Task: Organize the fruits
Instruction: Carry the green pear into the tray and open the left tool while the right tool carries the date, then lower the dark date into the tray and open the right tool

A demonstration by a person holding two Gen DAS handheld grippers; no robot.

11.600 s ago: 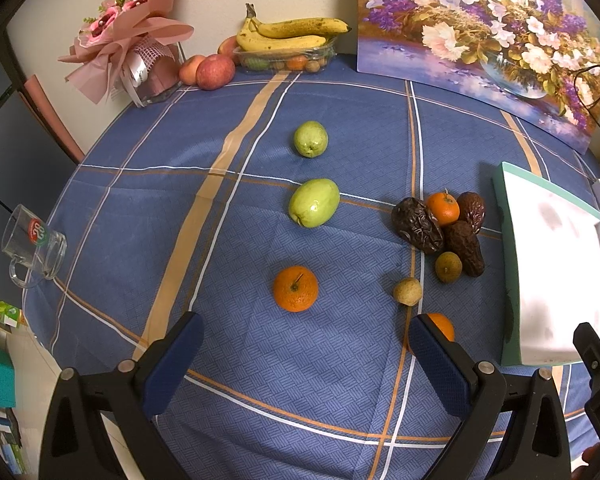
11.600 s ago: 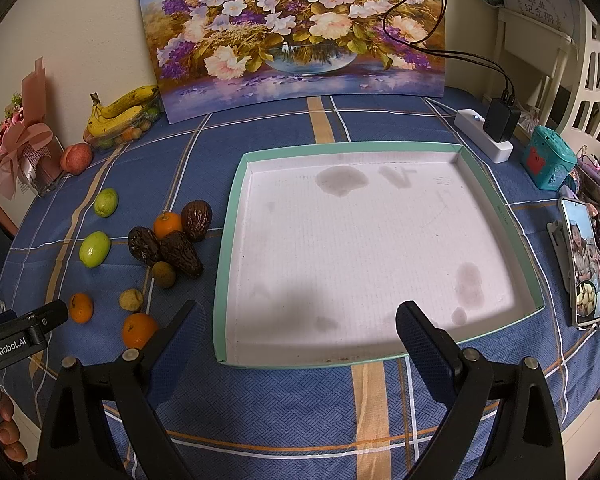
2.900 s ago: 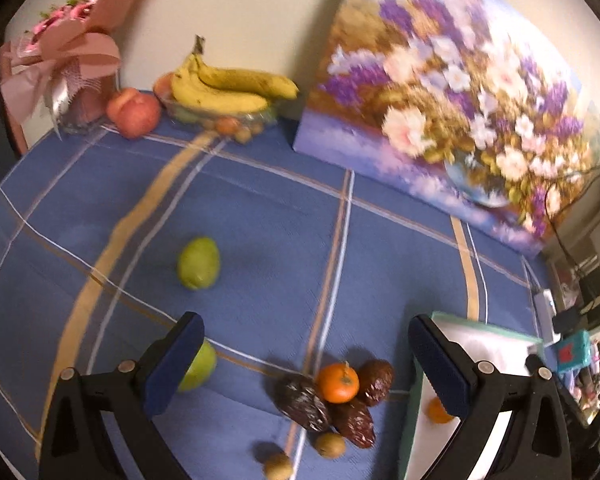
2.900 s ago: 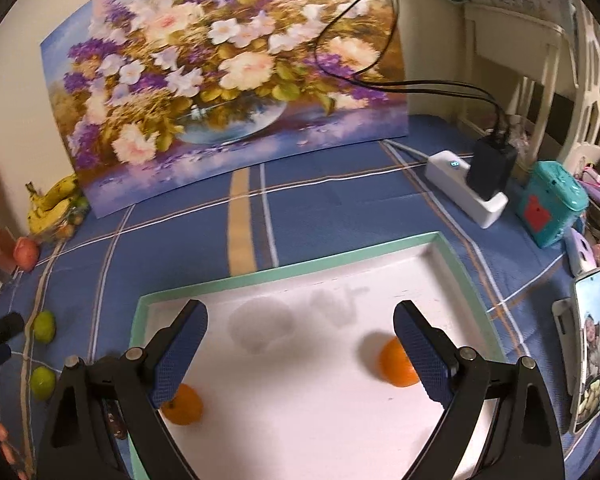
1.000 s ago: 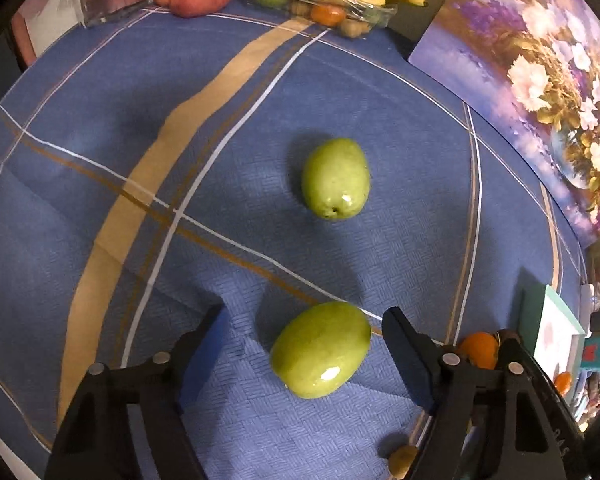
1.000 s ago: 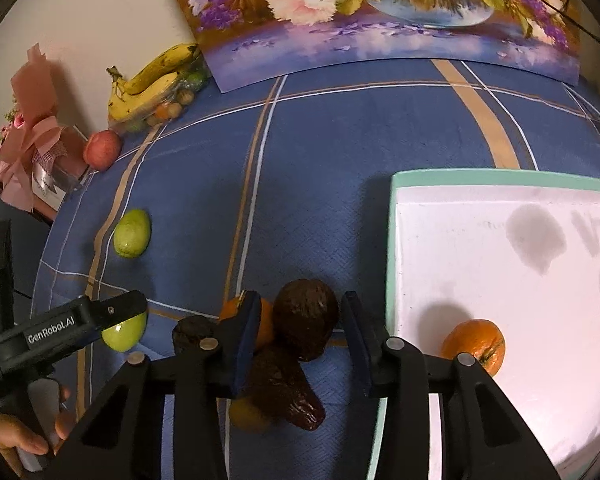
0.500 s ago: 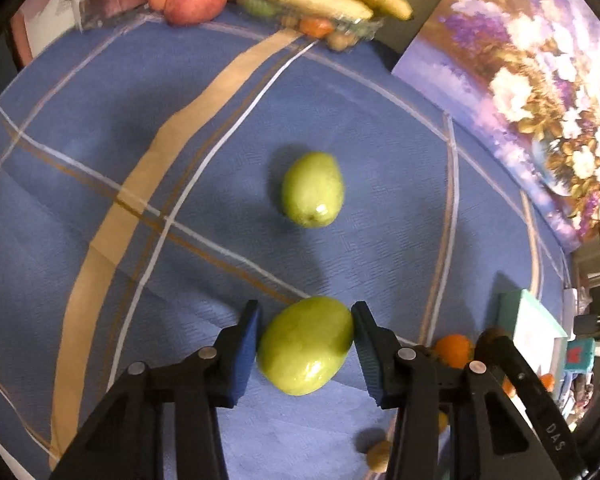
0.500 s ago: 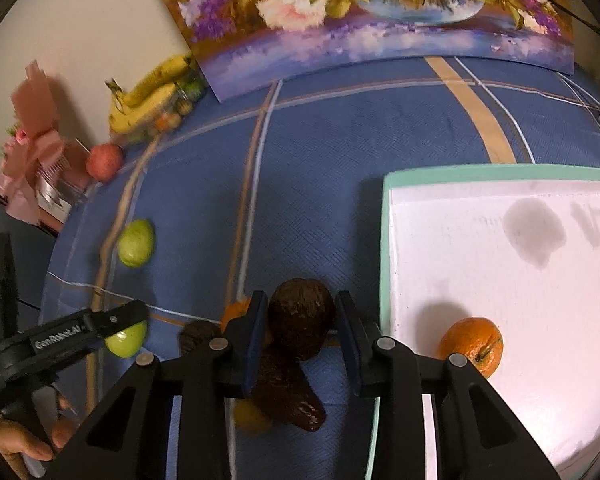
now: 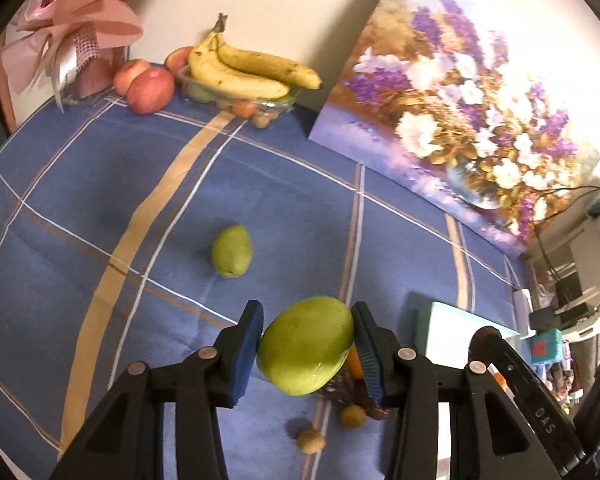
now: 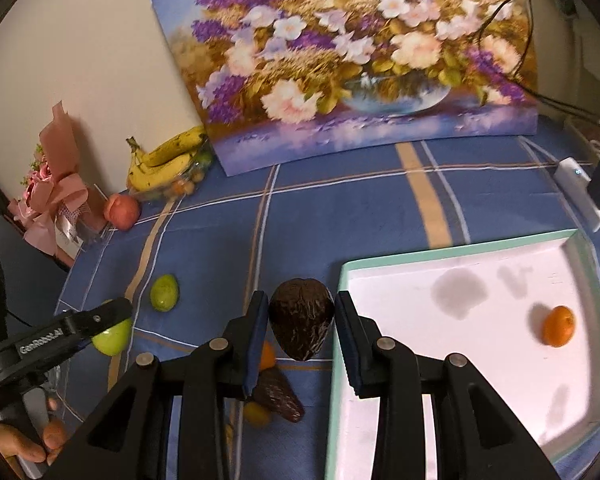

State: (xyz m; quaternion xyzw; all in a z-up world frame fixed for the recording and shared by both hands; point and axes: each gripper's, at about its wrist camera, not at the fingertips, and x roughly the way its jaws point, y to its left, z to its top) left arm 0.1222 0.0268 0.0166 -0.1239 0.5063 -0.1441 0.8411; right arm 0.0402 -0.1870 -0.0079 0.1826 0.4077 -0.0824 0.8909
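**Item 1: large green mango** (image 9: 306,346). Pinched between the blue pads of the left gripper (image 9: 307,350), one pad on each flank, and carried clear of the blue plaid tablecloth (image 9: 99,184). The grip is taken across the narrow width, presumably so the rounded body sits seated between the pads. The long axis runs obliquely, from low on the near left to high on the far right.

**Item 2: dark wrinkled avocado** (image 10: 302,322). Clamped between the pads of the right gripper (image 10: 302,326), raised above the cloth just beside the tray edge. The long axis lies along the fingers, the broad end pointing away from the camera and the narrow tip toward it.

**Item 3: white tray with green rim** (image 10: 460,246). Judged the collection point; one orange (image 10: 558,326) lies inside, near its right wall.

**Item 4: unsorted fruit.** A smaller green mango (image 9: 231,251) lies alone on the cloth; a second dark avocado (image 10: 279,398) and small round fruits lie under the right gripper.

**Item 5: bananas** (image 9: 243,70). Kept by the wall, apart from the sorting.
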